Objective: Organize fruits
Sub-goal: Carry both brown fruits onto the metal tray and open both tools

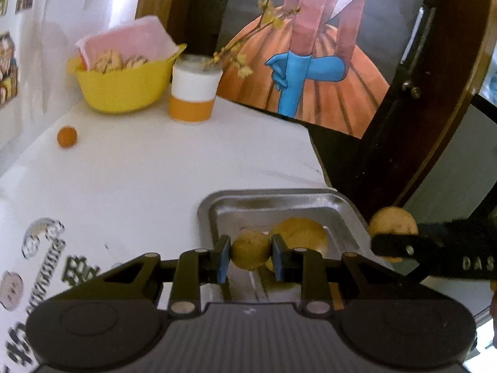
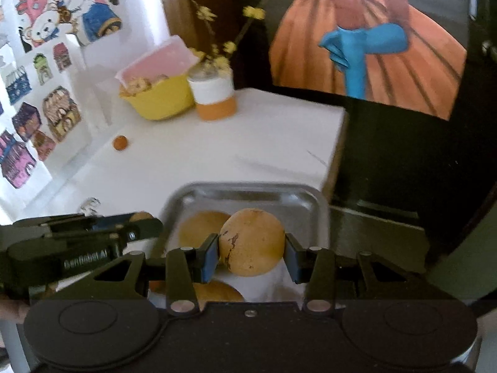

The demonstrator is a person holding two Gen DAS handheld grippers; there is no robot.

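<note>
Gripping is seen on both sides: the left gripper (image 1: pixel 251 256) has its fingers (image 1: pixel 223 261) clamped on a small round yellow fruit (image 1: pixel 251 249), and the right gripper (image 2: pixel 251 256) is clamped on a larger spotted yellow fruit (image 2: pixel 251 241), blue pads touching the skin on both flanks. Both held fruits are carried over the metal tray (image 1: pixel 281 197), which sits at the near right corner of the white worktop (image 1: pixel 149 168); whether either fruit touches the tray floor cannot be told. More yellow fruit (image 1: pixel 303 233) is already lying in the tray, right behind and below the fingers, so free floor is limited. Fruits are near round, so no long axis matters. Key relation as judged: one small orange fruit (image 1: pixel 66 137) is left loose on the worktop, well apart from the tray, far ahead and to the left near the wall; the left gripper is judged the nearer one for it. Path across the worktop is seen as open. At the back a yellow bowl (image 1: pixel 119 91) with a pink cloth and cookie-like pieces stands just beside a white-and-orange jar (image 1: pixel 194 93) holding yellow flower twigs; both lie beyond the loose fruit, not between. Main risk as judged: released fruits knocking or rolling against those already in the tray.
</note>
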